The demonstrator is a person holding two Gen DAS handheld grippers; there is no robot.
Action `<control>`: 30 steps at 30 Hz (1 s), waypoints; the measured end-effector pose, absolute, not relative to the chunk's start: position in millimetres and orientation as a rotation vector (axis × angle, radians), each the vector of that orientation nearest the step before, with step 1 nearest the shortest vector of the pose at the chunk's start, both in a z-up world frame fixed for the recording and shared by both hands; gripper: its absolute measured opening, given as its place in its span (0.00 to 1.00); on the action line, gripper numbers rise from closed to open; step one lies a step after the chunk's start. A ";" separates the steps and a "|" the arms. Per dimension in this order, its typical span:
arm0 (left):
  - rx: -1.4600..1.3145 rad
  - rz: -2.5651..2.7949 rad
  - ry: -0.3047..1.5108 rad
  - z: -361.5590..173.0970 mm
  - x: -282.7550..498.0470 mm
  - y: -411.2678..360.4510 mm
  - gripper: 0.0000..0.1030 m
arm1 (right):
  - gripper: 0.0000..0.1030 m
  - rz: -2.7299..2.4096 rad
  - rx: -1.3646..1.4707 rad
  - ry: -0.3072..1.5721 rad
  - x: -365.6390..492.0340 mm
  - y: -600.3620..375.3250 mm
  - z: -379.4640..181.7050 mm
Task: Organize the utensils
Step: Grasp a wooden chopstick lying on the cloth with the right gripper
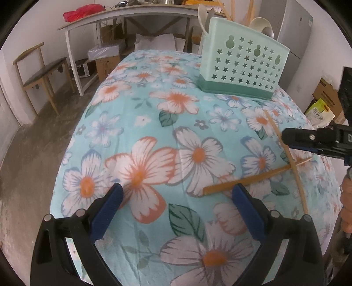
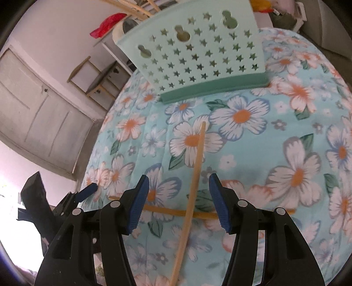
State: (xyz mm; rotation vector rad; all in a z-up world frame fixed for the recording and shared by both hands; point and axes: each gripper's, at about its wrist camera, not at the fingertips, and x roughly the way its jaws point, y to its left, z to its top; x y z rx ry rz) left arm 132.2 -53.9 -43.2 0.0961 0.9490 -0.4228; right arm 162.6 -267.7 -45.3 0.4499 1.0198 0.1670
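Two wooden chopsticks lie crossed on the floral tablecloth (image 1: 154, 114). One chopstick (image 2: 193, 176) runs lengthwise between the fingers of my right gripper (image 2: 179, 179), which is open around it, its pads apart from the wood. The other chopstick (image 2: 165, 210) lies crosswise beneath it. In the left wrist view the crossed chopsticks (image 1: 242, 181) lie to the right, just past the right fingertip of my left gripper (image 1: 178, 191), which is open and holds nothing. The right gripper (image 1: 294, 138) comes in from the right above them. A mint green utensil holder (image 1: 239, 63) stands upright at the far side with white spoons (image 1: 203, 17) inside.
A person's hand (image 1: 346, 198) shows at the right edge. Beyond the table stand a wooden chair (image 1: 39, 74), a white desk (image 1: 123, 15) with cardboard boxes (image 1: 105, 61) under it, and a grey fridge (image 1: 294, 44). A white door (image 2: 37, 105) is on the left.
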 end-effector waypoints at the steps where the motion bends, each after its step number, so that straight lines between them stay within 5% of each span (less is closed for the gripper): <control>1: 0.096 -0.423 0.946 -44.4 131.7 -53.9 0.95 | 0.53 0.165 0.452 1.024 165.0 -266.9 -47.0; 12: 0.102 -0.414 0.907 -50.5 127.0 -55.7 0.95 | 0.51 0.142 0.479 1.040 182.7 -264.6 -57.2; 30: 0.107 -0.409 0.903 -50.7 126.1 -56.4 0.95 | 0.05 0.092 0.548 1.014 175.0 -284.8 -60.0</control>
